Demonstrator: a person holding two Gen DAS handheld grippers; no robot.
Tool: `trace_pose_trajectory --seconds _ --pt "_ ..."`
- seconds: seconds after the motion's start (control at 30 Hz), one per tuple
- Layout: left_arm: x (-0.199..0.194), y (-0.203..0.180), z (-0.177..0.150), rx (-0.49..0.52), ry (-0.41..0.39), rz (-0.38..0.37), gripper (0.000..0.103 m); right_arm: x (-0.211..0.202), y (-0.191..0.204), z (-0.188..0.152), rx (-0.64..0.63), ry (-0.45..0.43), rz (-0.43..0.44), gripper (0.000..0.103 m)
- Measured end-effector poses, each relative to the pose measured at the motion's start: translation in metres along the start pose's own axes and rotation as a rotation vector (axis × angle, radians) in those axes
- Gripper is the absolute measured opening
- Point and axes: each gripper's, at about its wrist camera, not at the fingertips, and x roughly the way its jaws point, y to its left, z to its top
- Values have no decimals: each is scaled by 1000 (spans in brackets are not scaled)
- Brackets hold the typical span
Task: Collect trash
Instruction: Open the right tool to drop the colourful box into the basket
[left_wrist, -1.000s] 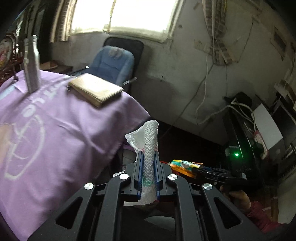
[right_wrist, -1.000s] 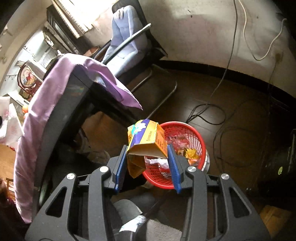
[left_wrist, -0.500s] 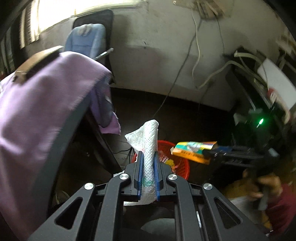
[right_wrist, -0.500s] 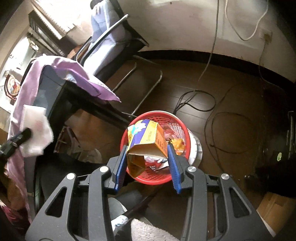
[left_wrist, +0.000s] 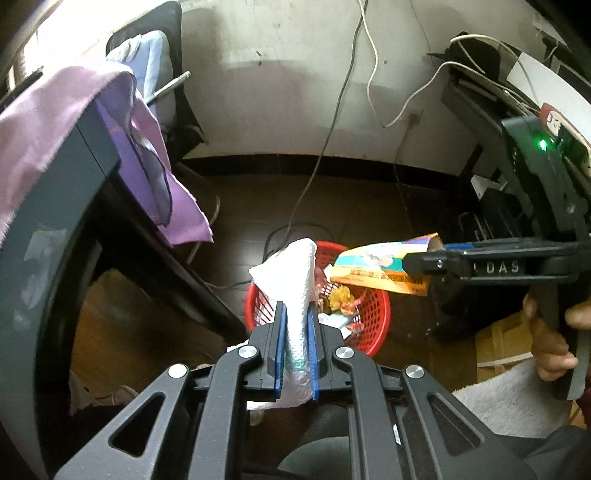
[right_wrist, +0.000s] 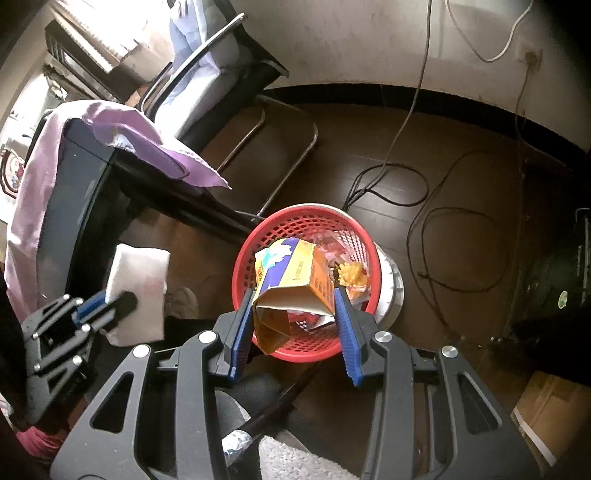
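The left gripper (left_wrist: 295, 314) has its blue fingers (left_wrist: 279, 343) squeezed tight on a white paper towel (left_wrist: 295, 284). The towel sticks up past the fingers, and in the left wrist view it is in front of the near side of a red basket (right_wrist: 306, 218). In the right wrist view the towel is off to the left of the basket, beside the dark desk (right_wrist: 85, 206).

The right gripper (right_wrist: 293, 295) pinches an empty cardboard box (right_wrist: 291, 273) between its fingers (right_wrist: 345, 325). The box is orange, blue and white, and its open end faces the camera. It hangs right over the red basket.

The red basket stands on the dark brown floor (right_wrist: 461, 177). It already has bits of trash (right_wrist: 351, 275) in it, like a yellow crumpled wrapper.

A purple cloth (left_wrist: 59, 122) hangs over the desk. A chair (right_wrist: 207, 85) stands by the wall, and cables (right_wrist: 443, 229) lie on the floor. A hand (left_wrist: 554, 343) grips the handle of the right gripper.
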Motion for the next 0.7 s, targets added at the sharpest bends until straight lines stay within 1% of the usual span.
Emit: trace_pose_trajectory --seconds 0.33,0.7 --pt "17 3 -9 1 35 -7 11 12 5 1 -8 16 -3 42" --pt "21 5 -14 -1 41 -14 11 18 9 8 -7 10 8 42"
